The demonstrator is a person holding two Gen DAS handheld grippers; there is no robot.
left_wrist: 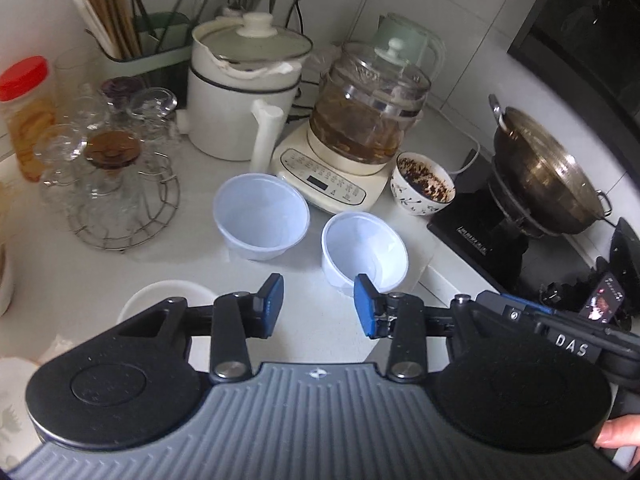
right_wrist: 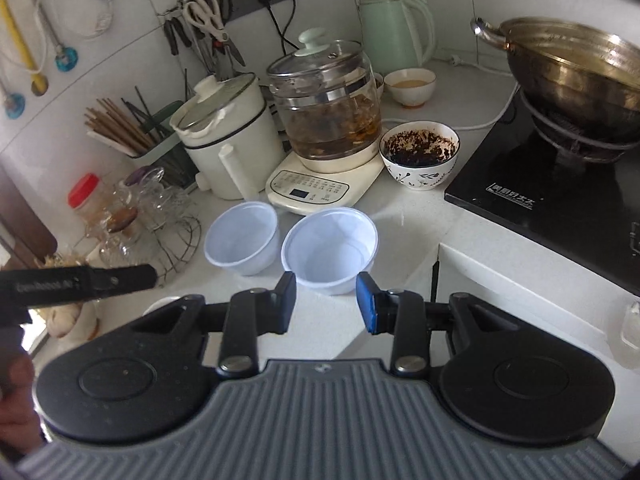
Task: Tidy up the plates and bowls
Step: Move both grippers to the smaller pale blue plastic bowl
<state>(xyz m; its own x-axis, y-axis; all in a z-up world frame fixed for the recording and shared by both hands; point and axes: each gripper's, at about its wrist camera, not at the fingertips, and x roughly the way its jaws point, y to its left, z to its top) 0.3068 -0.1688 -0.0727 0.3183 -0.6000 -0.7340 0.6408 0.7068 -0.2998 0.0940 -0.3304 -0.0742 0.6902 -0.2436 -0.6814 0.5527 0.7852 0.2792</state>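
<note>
Two empty white plastic bowls stand side by side on the white counter: the left bowl and the right bowl. A patterned ceramic bowl with dark residue stands behind them. A white dish lies low left, partly hidden by my left gripper. My left gripper is open and empty, just short of the right bowl. My right gripper is open and empty, its tips at the right bowl's near rim.
Behind the bowls stand a glass kettle on its base, a white electric pot, a rack of glasses and a chopstick holder. A wok sits on the cooktop at right. A small bowl stands by the green kettle.
</note>
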